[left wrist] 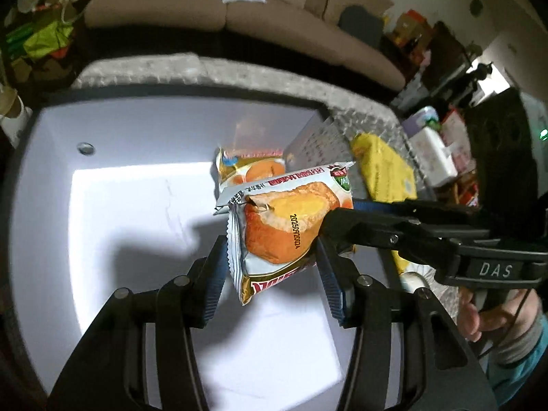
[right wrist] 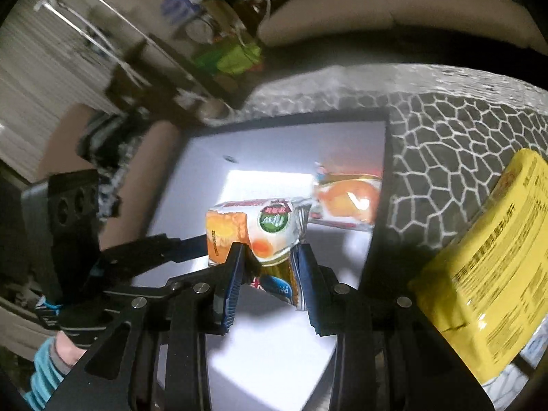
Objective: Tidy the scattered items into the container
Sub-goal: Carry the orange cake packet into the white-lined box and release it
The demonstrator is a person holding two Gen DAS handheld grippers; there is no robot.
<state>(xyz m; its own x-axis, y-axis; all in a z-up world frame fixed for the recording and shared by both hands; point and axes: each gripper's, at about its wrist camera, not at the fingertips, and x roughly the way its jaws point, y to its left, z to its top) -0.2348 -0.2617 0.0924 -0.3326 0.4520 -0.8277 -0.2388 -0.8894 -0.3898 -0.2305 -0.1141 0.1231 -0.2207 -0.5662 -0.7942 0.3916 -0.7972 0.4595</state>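
My left gripper (left wrist: 272, 243) is shut on a snack packet (left wrist: 281, 229) printed with an orange bun and a date code. The packet hangs over the inside of a white box (left wrist: 120, 205) with a dark rim. My right gripper (right wrist: 272, 250) is shut on a second packet (right wrist: 274, 226) with a green round logo, held right beside the first one (right wrist: 222, 236) above the same box (right wrist: 274, 342). In the left wrist view this second packet (left wrist: 308, 179) shows just behind the first. A third packet of the same kind (left wrist: 239, 167) (right wrist: 346, 198) lies on the box floor by its far wall.
The box stands on a grey cloth with a honeycomb pattern (right wrist: 445, 137). A yellow packet (right wrist: 486, 274) (left wrist: 383, 171) lies on the cloth just right of the box. A beige sofa (left wrist: 205, 7) stands behind, with cluttered shelves at both sides. A hand (left wrist: 479, 315) grips the right handle.
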